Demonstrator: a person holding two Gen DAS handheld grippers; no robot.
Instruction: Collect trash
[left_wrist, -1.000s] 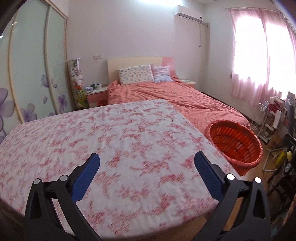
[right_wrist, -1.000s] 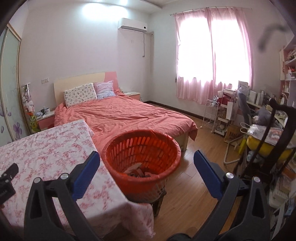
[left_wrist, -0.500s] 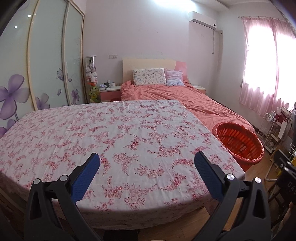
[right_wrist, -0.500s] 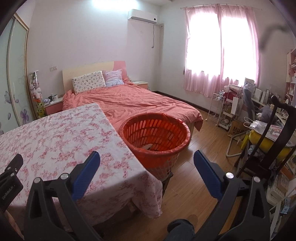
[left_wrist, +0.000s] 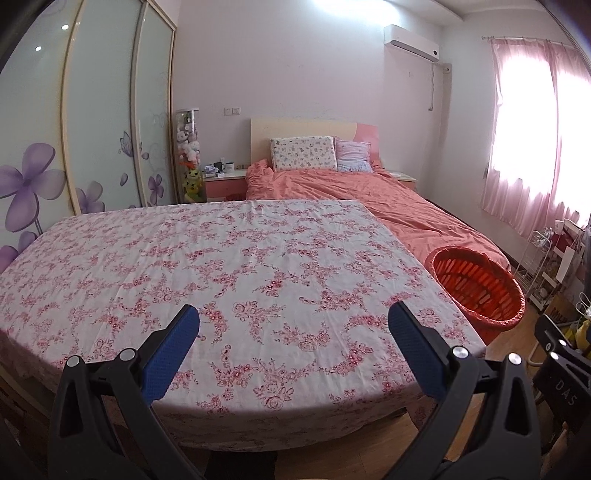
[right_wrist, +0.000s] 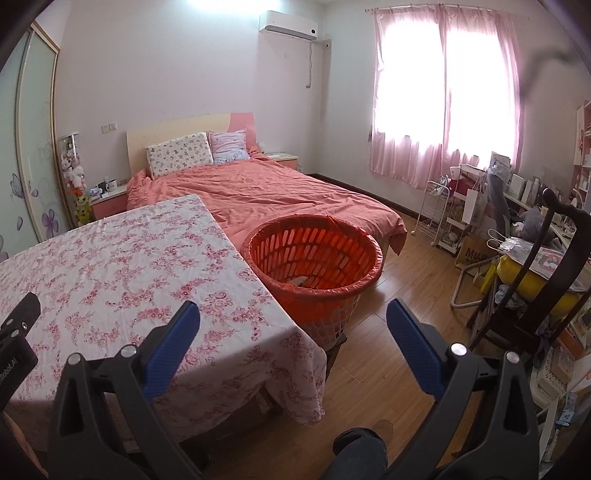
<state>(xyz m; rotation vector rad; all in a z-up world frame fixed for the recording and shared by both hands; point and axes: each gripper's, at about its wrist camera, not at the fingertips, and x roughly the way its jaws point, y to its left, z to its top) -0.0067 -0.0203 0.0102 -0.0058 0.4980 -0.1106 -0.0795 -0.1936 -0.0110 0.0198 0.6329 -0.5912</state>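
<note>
The left gripper (left_wrist: 293, 326) is held above the near edge of a table (left_wrist: 236, 266) covered with a pink flowered cloth, and its blue-padded fingers (left_wrist: 171, 356) are spread wide with nothing between them. The right gripper (right_wrist: 293, 325) is held over the table's near right corner, and its fingers (right_wrist: 413, 350) are likewise spread wide and empty. A small part of the left gripper's body is seen at 9 o'clock in the right wrist view.

An orange basket (right_wrist: 314, 258) is stood on the floor just beside the table's right edge, between the table and a bed (right_wrist: 266, 188) with a salmon cover. In the left wrist view the basket (left_wrist: 476, 284) is seen at 3 o'clock. A pale scrap (right_wrist: 300, 281) is seen lying at the bottom of the basket; what it is cannot be told.

Two pillows (left_wrist: 303, 153) are propped against the headboard at 12 o'clock. A wardrobe (left_wrist: 92, 110) with purple flowers on its doors is seen at 9 o'clock in the left wrist view, and pink curtains (right_wrist: 443, 92) are hung over a bright window at 1 o'clock in the right wrist view. A dark chair (right_wrist: 535, 280) and crowded shelves are seen at 3 o'clock there. A dark knee (right_wrist: 360, 452) is seen at 6 o'clock above the wooden floor (right_wrist: 402, 280).
</note>
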